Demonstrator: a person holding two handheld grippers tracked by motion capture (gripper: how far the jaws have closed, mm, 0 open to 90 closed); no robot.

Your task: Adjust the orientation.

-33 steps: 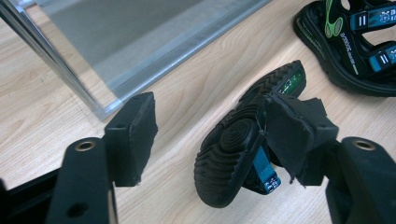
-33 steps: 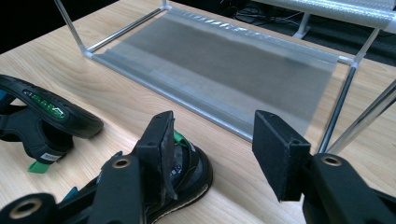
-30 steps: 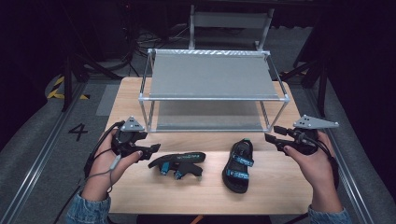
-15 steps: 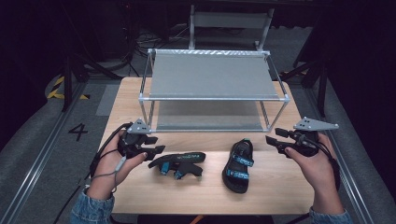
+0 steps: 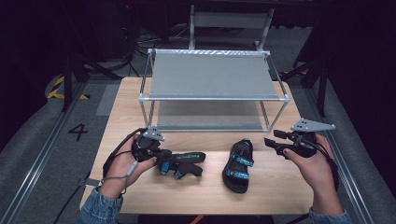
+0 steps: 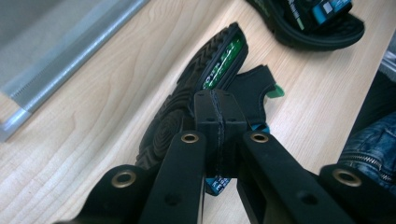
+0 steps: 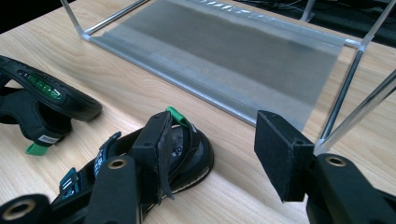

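Black sandal (image 5: 183,162) w/ teal-green trim lies on its side, near-left on table (image 5: 261,196), tread showing, long axis left-right, toe end right. Left gripper (image 5: 156,153) just closed, pads together at its left end; grip on it unclear. Second sandal (image 5: 238,161) upright just right. Right gripper (image 5: 275,142) gapes, holds nothing. Rack (image 5: 212,74) stands behind.

On your table (image 5: 140,196), the rack (image 5: 212,91) stands at twelve o'clock. Before it lie two sandals: the tipped sandal (image 5: 184,161) toward ten o'clock, the flat sandal (image 5: 238,161) just beside it toward two o'clock.
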